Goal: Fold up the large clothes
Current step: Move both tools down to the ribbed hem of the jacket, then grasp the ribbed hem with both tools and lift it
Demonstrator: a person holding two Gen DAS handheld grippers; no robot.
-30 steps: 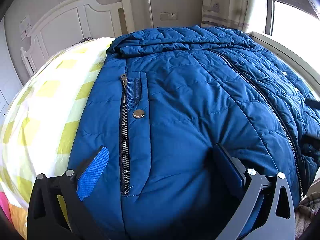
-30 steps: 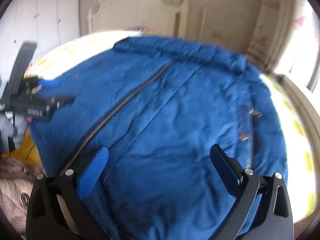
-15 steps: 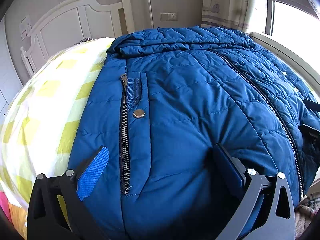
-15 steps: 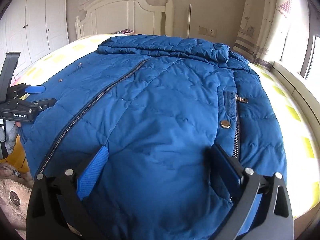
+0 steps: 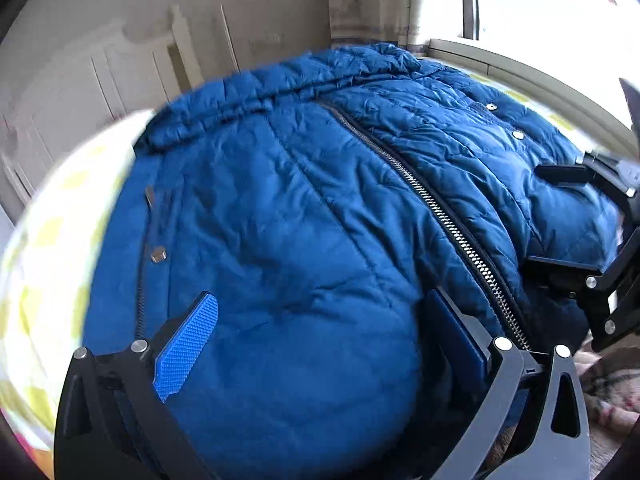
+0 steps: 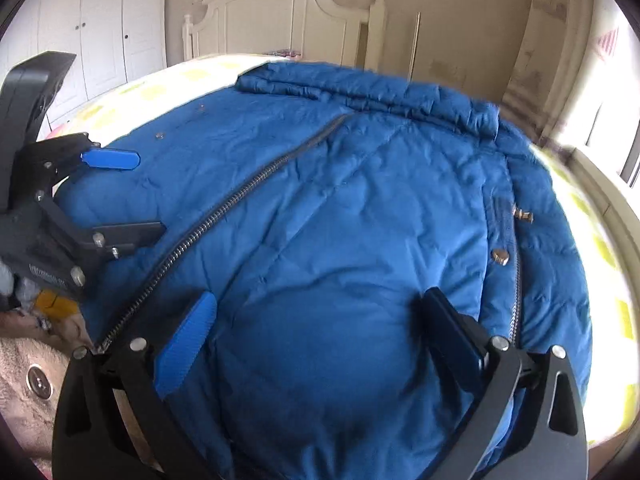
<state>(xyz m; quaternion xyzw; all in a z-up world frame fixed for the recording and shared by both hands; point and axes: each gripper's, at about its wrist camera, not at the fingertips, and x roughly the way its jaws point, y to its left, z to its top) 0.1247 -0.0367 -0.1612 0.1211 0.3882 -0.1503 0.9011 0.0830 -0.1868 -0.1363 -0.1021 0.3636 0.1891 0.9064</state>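
On the bed [image 6: 608,264], with its yellow-checked sheet, the blue padded jacket [image 5: 304,216] lies zipped and front up. The left hand-held gripper [image 5: 320,332] is spread wide over the hem left of the zip [image 5: 448,220]. The right hand-held gripper [image 6: 316,320] is likewise spread over the hem's right half, pinching nothing.

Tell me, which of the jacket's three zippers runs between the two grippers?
The long center zipper on the blue jacket. It crosses the front diagonally, with the left gripper on one side and the right gripper on the other; the two short pocket zippers sit near the outer edges.
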